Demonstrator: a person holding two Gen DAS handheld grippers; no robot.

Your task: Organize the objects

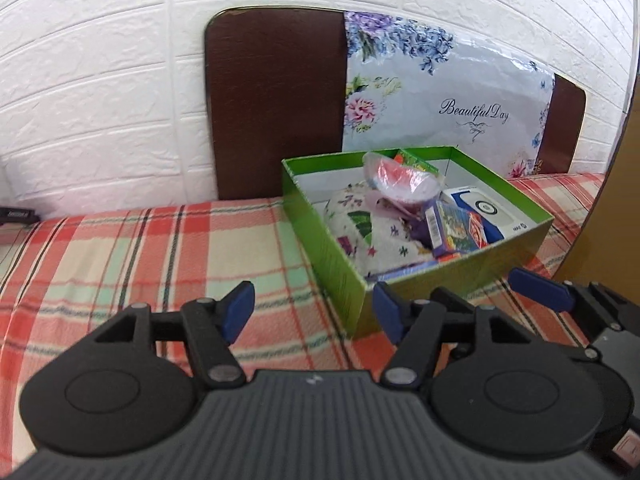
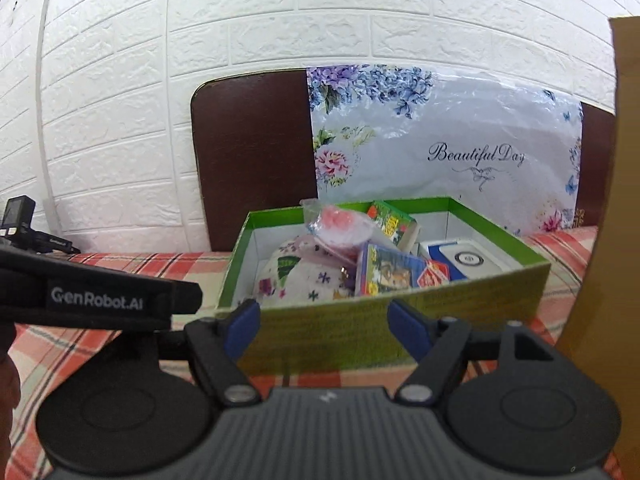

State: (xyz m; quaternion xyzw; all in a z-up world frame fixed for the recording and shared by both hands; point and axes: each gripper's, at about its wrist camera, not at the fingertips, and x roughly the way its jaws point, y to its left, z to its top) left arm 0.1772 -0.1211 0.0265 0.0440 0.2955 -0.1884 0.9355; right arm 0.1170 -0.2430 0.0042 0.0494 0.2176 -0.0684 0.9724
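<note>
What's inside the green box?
The green box holds a flowery white cloth, a clear bag with something pink, colourful card packs and a white-and-blue box. Anything underneath them is hidden.

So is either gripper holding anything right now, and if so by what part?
Nothing is held. The left gripper and the right gripper are both open with nothing between their pads, just short of the green box on the plaid cloth.

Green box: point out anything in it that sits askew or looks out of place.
In the green box, a clear bag of something pink perches on the heap, poking above the rim. The card packs lean tilted instead of lying flat. Nothing looks spilled or damaged.
</note>
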